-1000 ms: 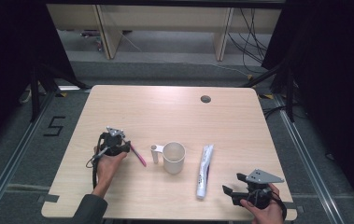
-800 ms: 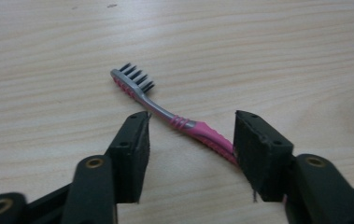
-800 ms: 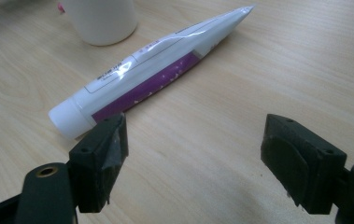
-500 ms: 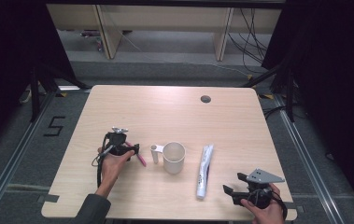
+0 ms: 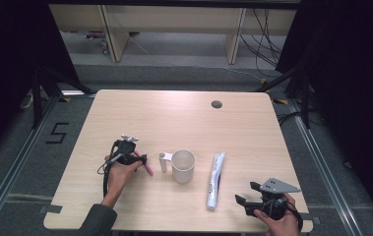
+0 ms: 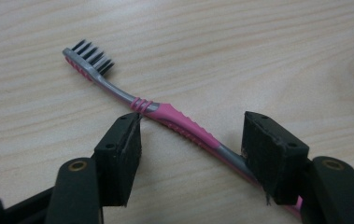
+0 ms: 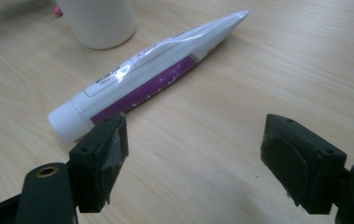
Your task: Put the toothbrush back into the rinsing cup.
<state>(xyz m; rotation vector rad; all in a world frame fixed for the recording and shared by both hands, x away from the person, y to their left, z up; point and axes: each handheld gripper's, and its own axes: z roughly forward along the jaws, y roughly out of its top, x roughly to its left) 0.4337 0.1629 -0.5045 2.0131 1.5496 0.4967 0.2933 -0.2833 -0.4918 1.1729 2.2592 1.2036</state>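
Observation:
A pink and grey toothbrush (image 6: 174, 119) with black bristles lies flat on the wooden table. My left gripper (image 6: 191, 151) is open and straddles its handle, one jaw on each side, just above the table; the same gripper (image 5: 137, 158) and the toothbrush (image 5: 148, 169) sit left of a white mug (image 5: 183, 166). A white and purple toothpaste tube (image 7: 151, 74) lies to the right of the mug, cap toward me. My right gripper (image 7: 193, 149) is open with nothing between its jaws, close to the cap end of the toothpaste tube (image 5: 215, 179) near the table's front edge (image 5: 245, 196).
The wooden table (image 5: 184, 118) has a small round hole (image 5: 217, 104) at the back right. Black curtains and metal frame legs surround it, and a floor mark "5" (image 5: 57, 132) lies to the left.
My left gripper has moved right and down toward me onto the toothbrush. My right gripper has stayed near the front edge.

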